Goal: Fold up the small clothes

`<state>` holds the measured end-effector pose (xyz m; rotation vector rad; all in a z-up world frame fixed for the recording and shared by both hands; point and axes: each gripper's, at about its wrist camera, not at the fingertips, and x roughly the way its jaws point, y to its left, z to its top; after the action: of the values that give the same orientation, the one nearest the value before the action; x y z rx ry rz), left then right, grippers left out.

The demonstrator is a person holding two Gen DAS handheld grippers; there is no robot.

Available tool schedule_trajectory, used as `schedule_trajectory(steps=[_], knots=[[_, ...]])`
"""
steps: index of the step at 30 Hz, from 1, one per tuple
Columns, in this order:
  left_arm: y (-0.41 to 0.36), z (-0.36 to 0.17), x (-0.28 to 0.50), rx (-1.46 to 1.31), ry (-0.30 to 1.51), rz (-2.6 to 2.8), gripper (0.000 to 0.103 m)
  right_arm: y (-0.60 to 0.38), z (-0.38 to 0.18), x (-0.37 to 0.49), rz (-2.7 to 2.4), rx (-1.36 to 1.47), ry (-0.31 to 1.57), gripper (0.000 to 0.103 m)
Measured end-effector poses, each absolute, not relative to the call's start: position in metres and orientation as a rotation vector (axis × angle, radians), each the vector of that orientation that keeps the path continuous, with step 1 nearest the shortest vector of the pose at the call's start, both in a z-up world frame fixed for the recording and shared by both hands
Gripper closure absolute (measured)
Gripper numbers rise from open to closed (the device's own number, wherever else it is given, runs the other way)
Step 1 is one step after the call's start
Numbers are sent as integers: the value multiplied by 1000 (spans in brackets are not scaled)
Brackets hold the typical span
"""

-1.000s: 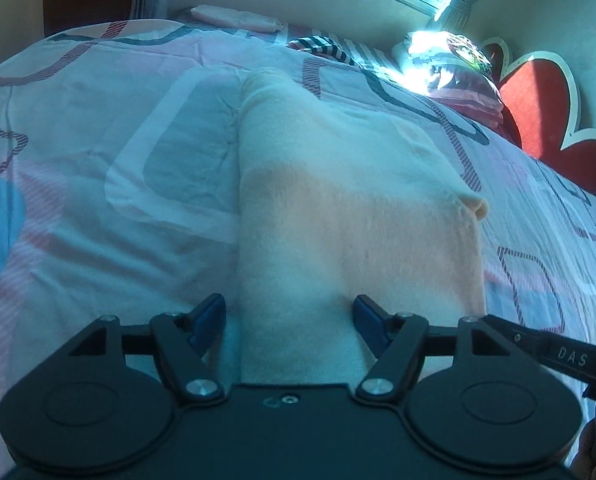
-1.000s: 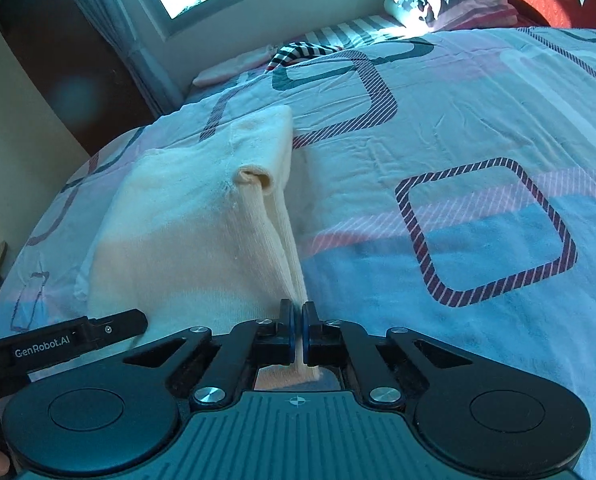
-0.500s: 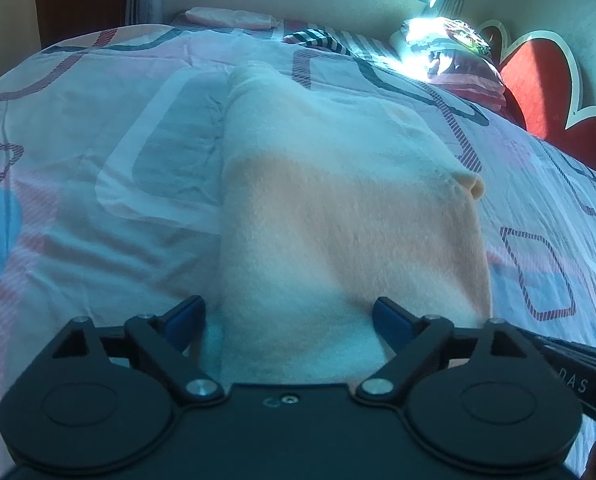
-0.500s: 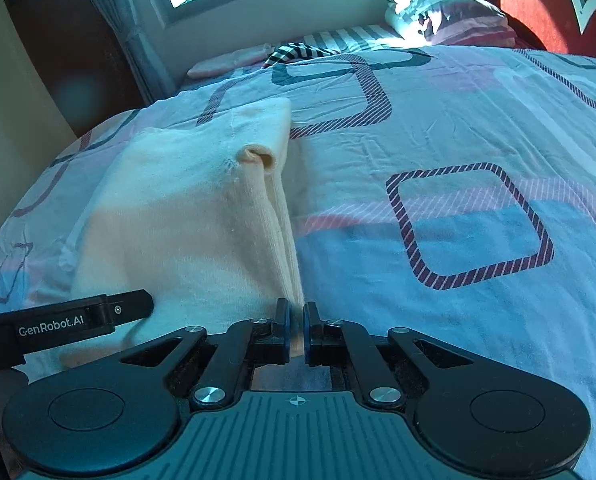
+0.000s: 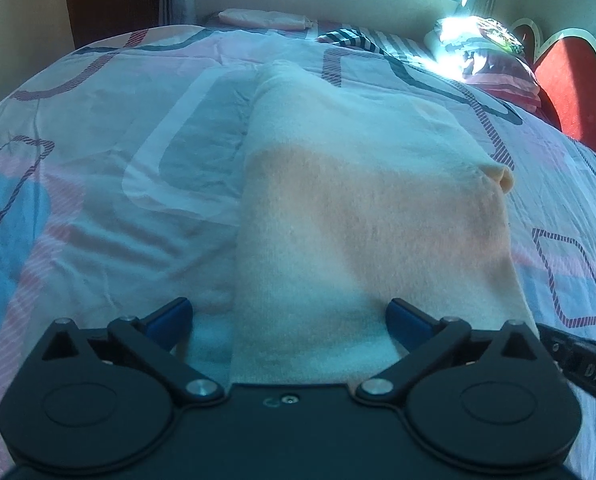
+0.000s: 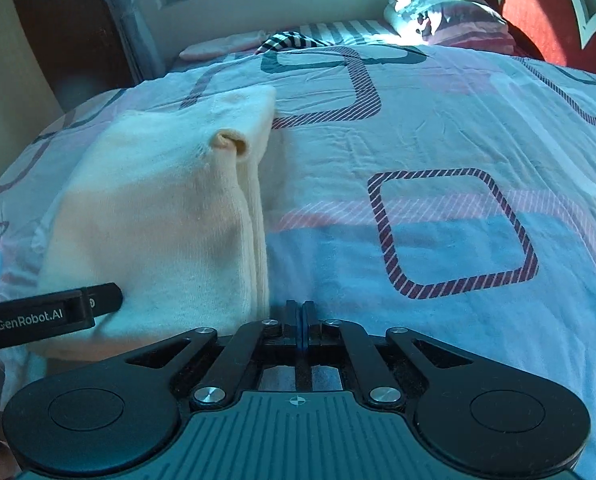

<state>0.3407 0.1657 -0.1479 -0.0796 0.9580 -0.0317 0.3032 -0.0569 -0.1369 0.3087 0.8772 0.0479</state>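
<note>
In the left wrist view, the left gripper (image 5: pixel 289 320) sits at the bottom centre of the frame with its blue fingers (image 5: pixel 169 316) spread wide and grasping nothing; the near hem of the cream garment (image 5: pixel 362 216) lies between them, though I cannot tell if they touch the cloth. The garment is on the bed (image 5: pixel 97 184); it fills the middle of the frame, and its long axis runs from the bottom centre up toward the upper centre, so almost straight ahead of these fingers. A small cuff opening (image 5: pixel 502 174) stands up at the garment's right edge, at the right of the middle.

In the right wrist view, the garment (image 6: pixel 157 216) occupies the left half of the frame, and its folded right edge comes down to the bottom centre. The right gripper (image 6: pixel 301 316) is clenched, the fingers pressed together; it is just beside this edge, on its right side, and no cloth is visible between them. So, by my judgement, the left gripper is the nearer one for the next fold, because it already straddles the hem; the right one must first open and go a little to the left.
</note>
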Motion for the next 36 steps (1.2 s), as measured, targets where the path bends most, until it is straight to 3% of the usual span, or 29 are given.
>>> schedule_trajectory(steps=[10, 11, 12, 13, 15, 20, 23, 27, 36], knots=[[167, -144, 335, -63, 954, -6, 0, -47, -130, 297, 144, 408, 868, 98], [167, -143, 334, -56, 952, -4, 0, -47, -130, 297, 147, 416, 866, 95], [167, -142, 333, -48, 955, -2, 0, -48, -130, 296, 155, 436, 859, 84], [167, -141, 332, -44, 954, 0, 0, -48, -129, 295, 154, 443, 846, 64], [168, -140, 331, -41, 954, 18, 0, -39, -134, 295, 115, 337, 857, 49], [165, -126, 320, -11, 960, 38, 12, -47, -128, 283, 114, 369, 842, 49], [165, -110, 305, -2, 950, 45, 12, -50, -111, 265, 138, 346, 813, 49], [164, -83, 275, 0, 905, 40, 10, -54, -86, 231, 173, 287, 765, 23], [147, -14, 172, 40, 797, 34, 3, -75, -38, 121, 211, 204, 709, 18]])
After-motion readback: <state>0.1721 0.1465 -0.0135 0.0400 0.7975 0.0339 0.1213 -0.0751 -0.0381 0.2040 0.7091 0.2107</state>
